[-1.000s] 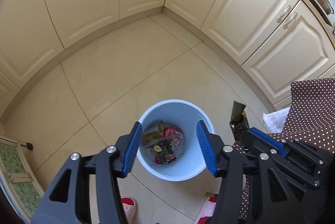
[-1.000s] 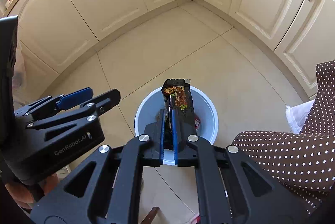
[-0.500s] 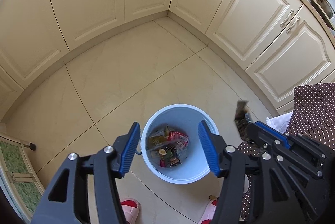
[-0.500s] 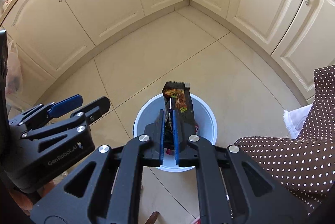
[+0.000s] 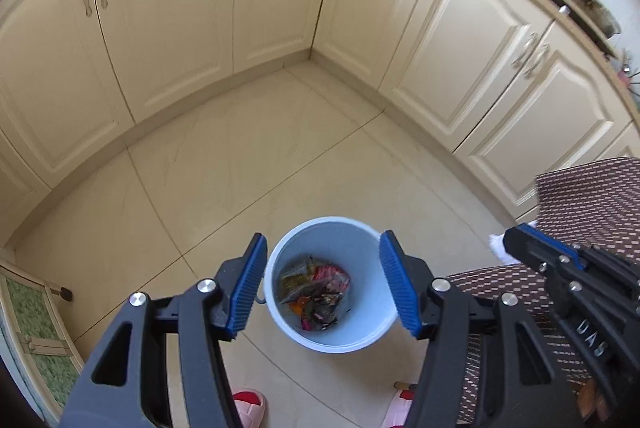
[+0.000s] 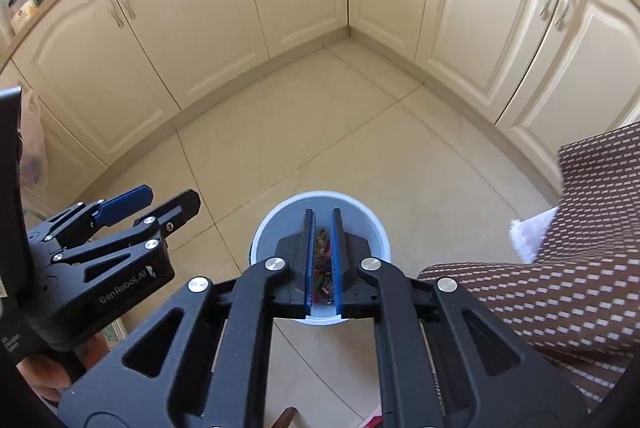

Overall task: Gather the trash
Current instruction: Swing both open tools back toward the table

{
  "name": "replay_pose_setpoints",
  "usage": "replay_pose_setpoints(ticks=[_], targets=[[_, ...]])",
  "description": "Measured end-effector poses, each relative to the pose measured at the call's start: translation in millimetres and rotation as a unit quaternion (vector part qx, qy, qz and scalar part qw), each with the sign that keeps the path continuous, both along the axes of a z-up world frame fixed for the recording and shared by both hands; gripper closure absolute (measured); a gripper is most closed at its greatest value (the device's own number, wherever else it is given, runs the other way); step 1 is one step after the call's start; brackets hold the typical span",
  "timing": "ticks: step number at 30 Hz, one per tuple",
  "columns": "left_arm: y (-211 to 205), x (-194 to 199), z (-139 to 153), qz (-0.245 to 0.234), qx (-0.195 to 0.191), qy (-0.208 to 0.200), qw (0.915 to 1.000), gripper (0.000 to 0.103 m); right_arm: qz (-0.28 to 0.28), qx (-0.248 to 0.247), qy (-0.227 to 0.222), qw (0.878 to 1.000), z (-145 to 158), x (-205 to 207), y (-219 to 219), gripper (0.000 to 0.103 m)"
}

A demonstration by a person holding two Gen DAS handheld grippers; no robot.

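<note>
The left tongs point(image 5: 322, 288) are hanging spread wide above the pale blue bin point(image 5: 362, 328), which is standing on the tiled floor point(image 5: 248, 163) with wrappers point(image 5: 316, 284) lying at its bottom. The right tongs point(image 6: 322, 260) are hovering over the same bin with only a narrow gap between their blue pads point(image 6: 309, 260), gripping nothing.

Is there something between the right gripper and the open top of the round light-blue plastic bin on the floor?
Nothing visible does. The right gripper, jaws slightly apart and holding nothing, hangs above the round light-blue plastic bin, whose mouth is uncovered, with mixed wrappers lying at its bottom. The left gripper is open too.
</note>
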State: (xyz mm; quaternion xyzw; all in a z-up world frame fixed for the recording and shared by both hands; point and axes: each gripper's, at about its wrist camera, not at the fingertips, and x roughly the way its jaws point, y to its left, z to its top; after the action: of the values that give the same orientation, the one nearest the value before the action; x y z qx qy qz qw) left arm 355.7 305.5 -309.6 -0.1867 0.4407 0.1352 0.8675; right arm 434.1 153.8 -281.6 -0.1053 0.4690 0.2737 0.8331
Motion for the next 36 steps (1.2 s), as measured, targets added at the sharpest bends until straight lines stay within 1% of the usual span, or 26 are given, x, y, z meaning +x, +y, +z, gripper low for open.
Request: replay_pose_setpoints(ticks=[3,6,7,9,12,13,15,17,18,19,22,23,24,25,27,28,29,31,33,34,36], targets=[[-20,-13,34,-0.013,0.007,-0.028,0.9995,0.046,-0.006,0.013,-0.031,0.999,38,-16,-20,0.095],[-50,-26,73,-0.035,0.011,-0.061,0.9975,0.044,-0.018,0.030,-0.065,0.997,82,-37,-51,0.095],[-61,-30,85,-0.044,0.012,-0.070,0.9965,0.044,-0.021,0.036,-0.073,0.996,93,-42,-63,0.095],[-90,-36,113,-0.068,0.019,-0.090,0.9934,0.044,-0.031,0.042,-0.095,0.994,116,-55,-86,0.095],[-144,-41,151,-0.112,0.035,-0.113,0.9865,0.043,-0.057,0.051,-0.124,0.989,152,-74,-133,0.095],[-161,-42,161,-0.127,0.036,-0.120,0.9839,0.042,-0.072,0.051,-0.136,0.987,164,-82,-155,0.094],[-194,-42,176,-0.156,0.032,-0.125,0.9793,0.040,-0.100,0.053,-0.152,0.982,181,-94,-197,0.087],[-237,-40,189,-0.196,0.029,-0.129,0.9716,0.040,-0.128,0.050,-0.167,0.976,193,-102,-236,0.068],[-256,-39,194,-0.214,0.029,-0.129,0.9677,0.040,-0.143,0.048,-0.175,0.973,197,-105,-255,0.062],[-277,-36,198,-0.239,0.027,-0.130,0.9620,0.040,-0.161,0.045,-0.182,0.969,202,-111,-278,0.058],[-339,-29,209,-0.294,0.036,-0.123,0.9472,0.040,-0.206,0.036,-0.192,0.959,205,-117,-342,0.058],[-363,-26,213,-0.314,0.040,-0.123,0.9405,0.040,-0.222,0.035,-0.193,0.955,205,-117,-363,0.058],[-384,-22,215,-0.332,0.039,-0.119,0.9350,0.037,-0.238,0.031,-0.195,0.951,204,-118,-384,0.058],[-398,-20,215,-0.343,0.037,-0.115,0.9314,0.036,-0.254,0.028,-0.194,0.947,202,-118,-405,0.057],[-437,-9,215,-0.372,0.031,-0.108,0.9214,0.034,-0.279,0.026,-0.193,0.940,198,-121,-439,0.056],[-451,-2,215,-0.379,0.030,-0.104,0.9190,0.034,-0.294,0.024,-0.191,0.936,195,-122,-458,0.054],[-469,5,214,-0.392,0.026,-0.100,0.9143,0.032,-0.304,0.022,-0.188,0.934,193,-122,-473,0.053],[-489,14,210,-0.410,0.011,-0.093,0.9074,0.030,-0.325,0.017,-0.178,0.929,186,-120,-505,0.051],[-515,30,203,-0.426,-0.010,-0.075,0.9016,0.030,-0.336,0.014,-0.169,0.926,179,-119,-521,0.051],[-525,38,199,-0.430,-0.019,-0.068,0.9002,0.030,-0.344,0.011,-0.163,0.924,175,-116,-534,0.051],[-536,45,194,-0.427,-0.022,-0.064,0.9020,0.030,-0.352,0.010,-0.155,0.923,168,-112,-547,0.050]])
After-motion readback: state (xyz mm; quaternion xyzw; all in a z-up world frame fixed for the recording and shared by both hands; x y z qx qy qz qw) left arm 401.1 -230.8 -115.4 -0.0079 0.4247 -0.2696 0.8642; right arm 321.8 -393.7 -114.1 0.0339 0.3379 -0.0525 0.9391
